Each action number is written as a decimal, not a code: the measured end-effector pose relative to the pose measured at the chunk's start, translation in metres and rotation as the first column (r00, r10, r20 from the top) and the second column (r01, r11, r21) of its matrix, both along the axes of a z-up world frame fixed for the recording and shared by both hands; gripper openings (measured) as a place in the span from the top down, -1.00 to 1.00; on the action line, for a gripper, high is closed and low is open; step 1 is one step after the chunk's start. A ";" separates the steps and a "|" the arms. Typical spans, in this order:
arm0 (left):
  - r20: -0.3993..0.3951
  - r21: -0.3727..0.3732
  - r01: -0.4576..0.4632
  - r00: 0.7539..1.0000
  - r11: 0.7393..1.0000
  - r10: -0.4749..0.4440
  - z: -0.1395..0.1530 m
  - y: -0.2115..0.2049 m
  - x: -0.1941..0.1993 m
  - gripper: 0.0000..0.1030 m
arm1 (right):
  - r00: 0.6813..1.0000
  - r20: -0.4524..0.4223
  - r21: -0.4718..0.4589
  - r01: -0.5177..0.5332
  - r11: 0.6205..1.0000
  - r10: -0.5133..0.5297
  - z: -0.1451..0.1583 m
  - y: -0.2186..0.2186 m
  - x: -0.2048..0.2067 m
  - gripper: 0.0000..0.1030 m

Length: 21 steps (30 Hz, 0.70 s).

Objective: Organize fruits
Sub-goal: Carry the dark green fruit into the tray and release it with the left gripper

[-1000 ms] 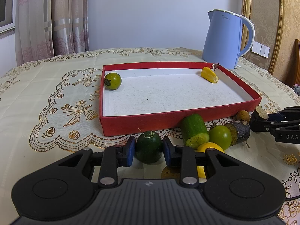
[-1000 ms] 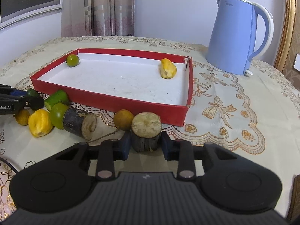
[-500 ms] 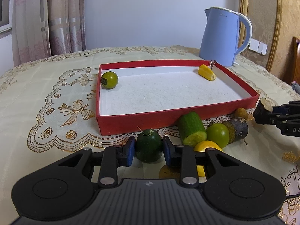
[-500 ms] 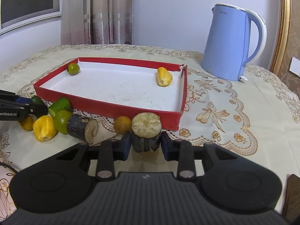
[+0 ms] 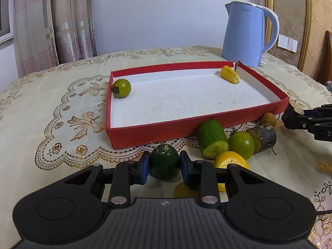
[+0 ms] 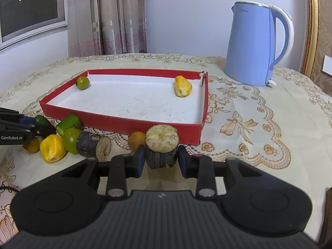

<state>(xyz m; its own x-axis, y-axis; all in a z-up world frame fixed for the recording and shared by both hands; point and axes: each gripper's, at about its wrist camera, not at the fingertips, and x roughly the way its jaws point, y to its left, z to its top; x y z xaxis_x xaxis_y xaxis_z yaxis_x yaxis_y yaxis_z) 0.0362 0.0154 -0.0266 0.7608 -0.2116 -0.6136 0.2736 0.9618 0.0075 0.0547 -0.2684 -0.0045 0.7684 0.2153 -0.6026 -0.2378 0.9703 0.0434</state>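
Observation:
My left gripper is shut on a dark green round fruit, held above the tablecloth in front of the red tray. My right gripper is shut on a dark sugarcane stub, held upright off the cloth near the tray's front right corner. In the tray lie a green round fruit at the far left and a yellow piece at the far right. A cucumber piece, a green fruit, a yellow piece, a second sugarcane stub and a small brown fruit lie before the tray.
A blue electric kettle stands behind the tray's far right corner. A cream embroidered tablecloth covers the table. Curtains hang behind at the left. A small orange-brown fruit lies under the left gripper's body in the right wrist view.
Both grippers have risen with their loads: the green fruit and the sugarcane stub are lifted off the cloth, and the tray now shows from higher up.

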 end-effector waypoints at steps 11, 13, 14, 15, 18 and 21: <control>0.133 0.022 0.010 0.991 1.000 -0.013 0.042 -0.008 0.002 0.43 | 1.000 0.018 0.008 -0.018 1.000 0.018 0.005 0.003 -0.004 0.39; 0.154 0.047 0.007 0.988 0.999 -0.015 0.046 -0.015 0.016 0.43 | 0.999 0.020 0.011 -0.027 1.000 0.027 0.007 0.005 -0.006 0.39; 0.150 0.058 0.003 0.989 0.998 -0.012 0.047 -0.018 0.024 0.43 | 0.999 0.024 0.008 -0.030 1.000 0.030 0.008 0.006 -0.007 0.39; 0.141 0.068 -0.001 0.990 0.998 -0.009 0.047 -0.022 0.035 0.43 | 0.999 0.027 0.006 -0.032 0.999 0.032 0.009 0.007 -0.008 0.39; 0.120 0.089 -0.017 0.993 0.996 0.006 0.042 -0.031 0.061 0.43 | 0.999 0.037 0.007 -0.033 0.999 0.033 0.013 0.007 -0.012 0.39; 0.110 0.106 -0.051 0.993 0.993 0.039 0.037 -0.035 0.086 0.43 | 0.999 0.043 0.006 -0.031 1.000 0.031 0.016 0.005 -0.014 0.39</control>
<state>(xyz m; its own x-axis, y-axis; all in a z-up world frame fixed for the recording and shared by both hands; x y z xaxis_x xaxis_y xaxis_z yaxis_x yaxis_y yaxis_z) 0.1218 -0.0199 0.0102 0.8311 -0.1119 -0.5448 0.2217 0.9650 0.1400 0.0404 -0.2629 0.0114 0.7867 0.2432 -0.5675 -0.2693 0.9623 0.0390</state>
